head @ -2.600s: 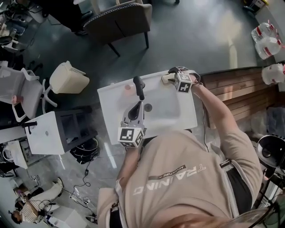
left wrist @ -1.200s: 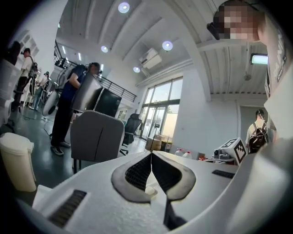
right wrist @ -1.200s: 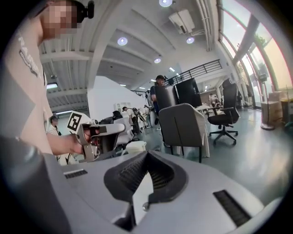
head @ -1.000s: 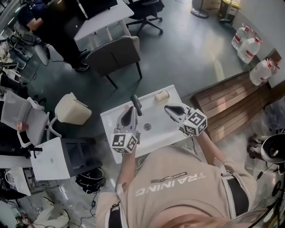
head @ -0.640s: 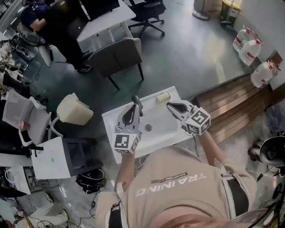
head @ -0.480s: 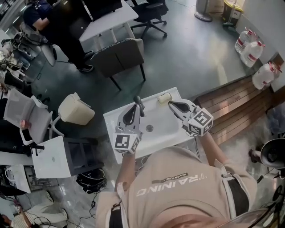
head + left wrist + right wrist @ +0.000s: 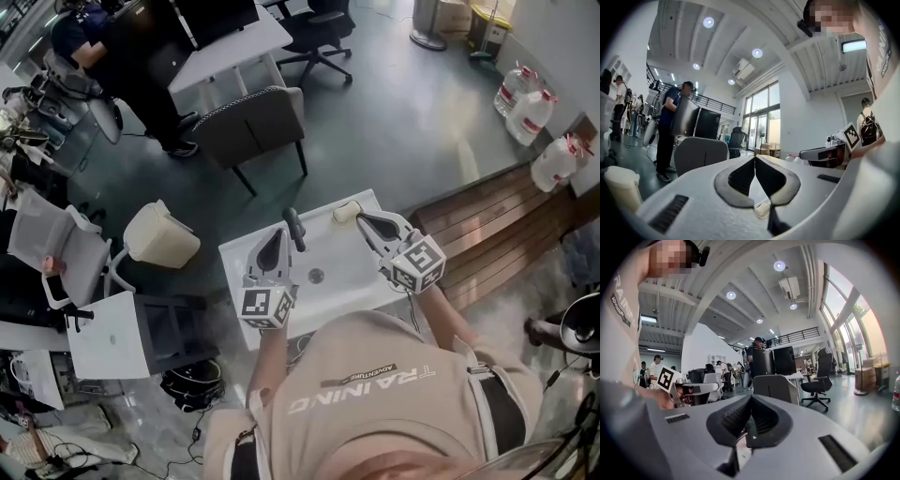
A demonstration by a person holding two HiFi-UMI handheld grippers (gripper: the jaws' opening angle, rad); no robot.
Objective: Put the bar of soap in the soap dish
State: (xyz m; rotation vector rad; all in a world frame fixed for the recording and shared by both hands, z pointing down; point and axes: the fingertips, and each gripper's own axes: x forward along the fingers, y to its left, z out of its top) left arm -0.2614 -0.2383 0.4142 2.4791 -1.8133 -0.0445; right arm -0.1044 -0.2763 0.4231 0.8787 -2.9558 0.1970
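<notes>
Bar of soap [image 7: 345, 212] sits at sink [image 7: 236, 274] corner, just ahead of right gripper [image 7: 362, 218]; we judge placement done, nothing left; right gripper and left gripper [image 7: 277, 234] both pressed together, empty

Sink [image 7: 342, 262] glossy white; faucet [image 7: 295, 228] dark matt; bar of soap [image 7: 346, 212] smooth; platform [image 7: 487, 220] slatted wood.

The person's beige shirt [image 7: 375, 417] reads "TRAINING" in large white letters, upside down, with smaller "ADVENTURE" above
</notes>
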